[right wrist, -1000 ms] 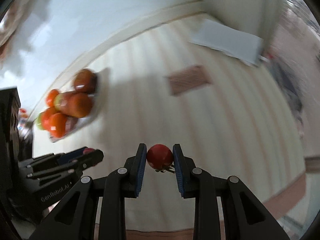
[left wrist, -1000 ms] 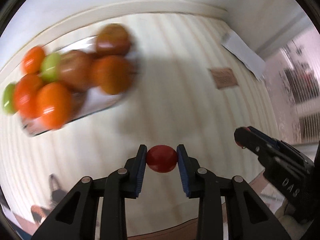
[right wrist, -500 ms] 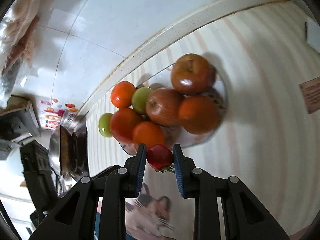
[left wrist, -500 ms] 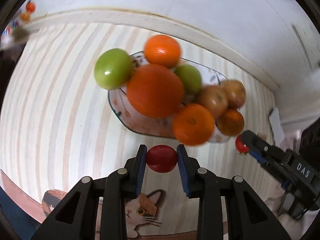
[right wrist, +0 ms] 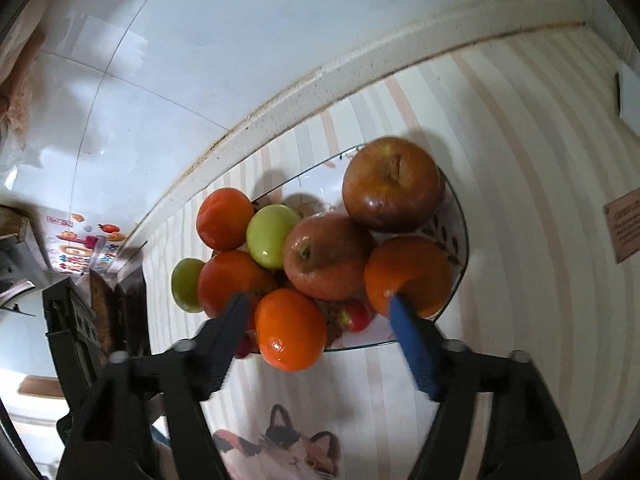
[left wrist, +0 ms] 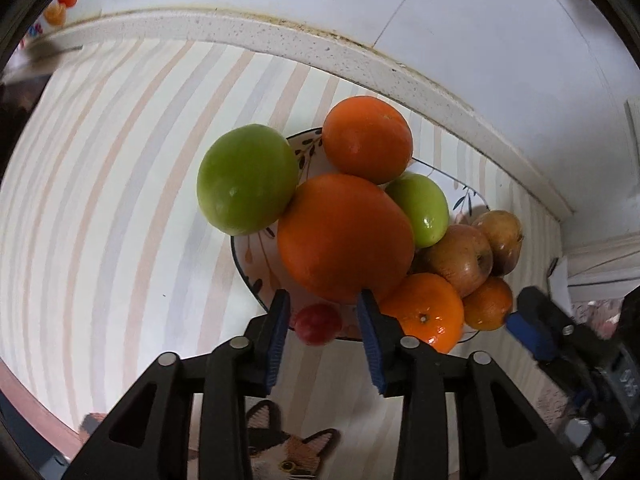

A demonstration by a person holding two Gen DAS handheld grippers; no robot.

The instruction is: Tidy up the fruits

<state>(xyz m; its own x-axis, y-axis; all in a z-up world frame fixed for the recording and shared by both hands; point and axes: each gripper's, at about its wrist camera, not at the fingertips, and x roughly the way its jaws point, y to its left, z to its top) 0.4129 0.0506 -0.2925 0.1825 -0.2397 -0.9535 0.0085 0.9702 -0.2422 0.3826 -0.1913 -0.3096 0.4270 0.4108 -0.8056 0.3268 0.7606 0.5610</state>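
A patterned plate (left wrist: 241, 258) (right wrist: 464, 236) holds a heap of oranges, green fruits and brownish-red apples. My left gripper (left wrist: 325, 312) hangs over the plate's near rim. Its jaws are opening, and a small red tomato (left wrist: 318, 324) lies between them with a gap to the right pad. My right gripper (right wrist: 318, 300) stands wide above the near side of the heap with its jaws opening. A second small red tomato (right wrist: 356, 316) lies free in the plate below it, between an orange (right wrist: 290, 330) and another orange (right wrist: 408, 272). In the left wrist view the right gripper's blue pad (left wrist: 530, 330) shows at the right.
The plate sits on a striped cloth with a cat picture (right wrist: 280, 452) at the near edge. A speckled ledge (left wrist: 280, 36) and white tiled wall run just behind the plate. A brown card (right wrist: 624, 228) lies to the right. Dark kitchen items (right wrist: 116, 304) stand at the left.
Both grippers came from bare cloth to over the fruit plate. Both were shut on small red tomatoes; now both have opened and the tomatoes lie loose at the plate.
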